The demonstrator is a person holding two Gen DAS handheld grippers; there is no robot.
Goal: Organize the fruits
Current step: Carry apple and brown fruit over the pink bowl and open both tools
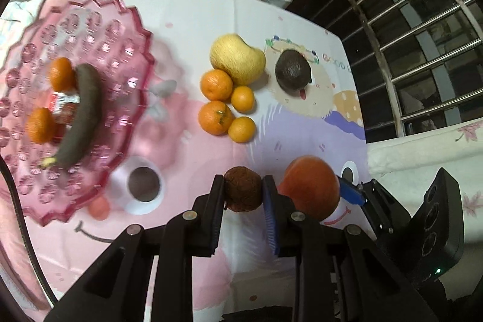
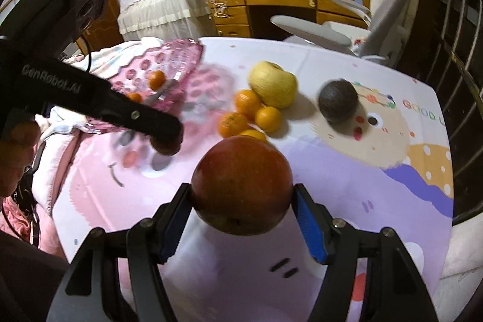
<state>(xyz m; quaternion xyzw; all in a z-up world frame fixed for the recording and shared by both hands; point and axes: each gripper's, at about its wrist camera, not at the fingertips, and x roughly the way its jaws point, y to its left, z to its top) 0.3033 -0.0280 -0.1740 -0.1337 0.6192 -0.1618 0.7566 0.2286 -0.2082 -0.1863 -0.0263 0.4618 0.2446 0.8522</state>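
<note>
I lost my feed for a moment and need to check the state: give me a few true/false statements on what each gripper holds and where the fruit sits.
1. The left gripper is shut on a small brown fruit. True.
2. The right gripper is empty. False: it is shut on a large red fruit.
3. The pink tray holds a dark banana and mandarins. True.
4. The yellow fruit lies in the tray. False: it sits on the tablecloth, beside four mandarins.
5. The dark avocado is on the tablecloth, apart from the mandarins. True.
</note>
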